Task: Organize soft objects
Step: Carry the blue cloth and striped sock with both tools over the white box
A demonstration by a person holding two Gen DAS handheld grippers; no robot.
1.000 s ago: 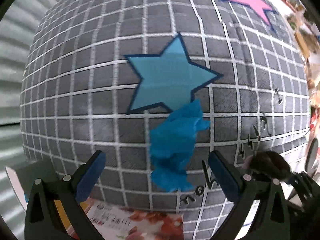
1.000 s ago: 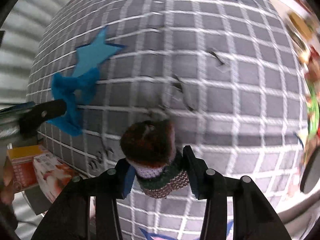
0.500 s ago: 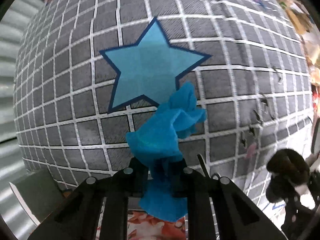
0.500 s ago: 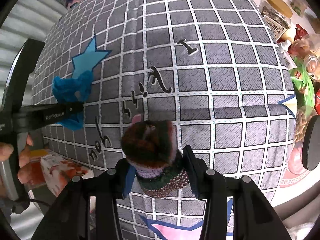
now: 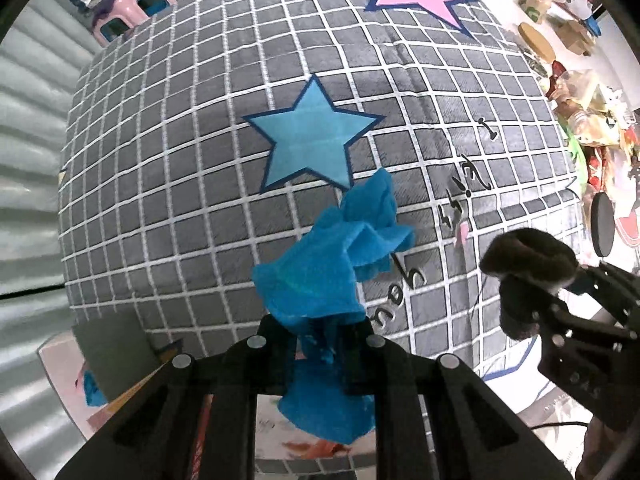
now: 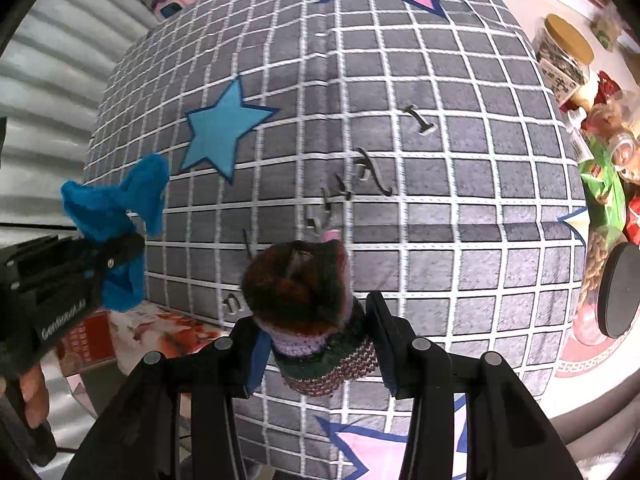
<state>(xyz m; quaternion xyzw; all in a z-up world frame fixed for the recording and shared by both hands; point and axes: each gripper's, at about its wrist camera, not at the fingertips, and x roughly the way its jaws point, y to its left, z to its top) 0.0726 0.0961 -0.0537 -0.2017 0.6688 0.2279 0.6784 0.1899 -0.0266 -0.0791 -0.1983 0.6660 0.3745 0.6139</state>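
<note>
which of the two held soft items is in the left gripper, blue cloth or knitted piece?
The blue cloth: the left gripper is shut on its crumpled middle. The dark knitted piece, brown with a striped cuff, sits in the right gripper.

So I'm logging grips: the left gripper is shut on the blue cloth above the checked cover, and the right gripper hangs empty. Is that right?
Not quite. The right gripper is not empty: its jaws clamp a dark knitted roll, as the right wrist view shows. The rest holds: the left gripper is shut on the blue cloth above the checked cover.
</note>
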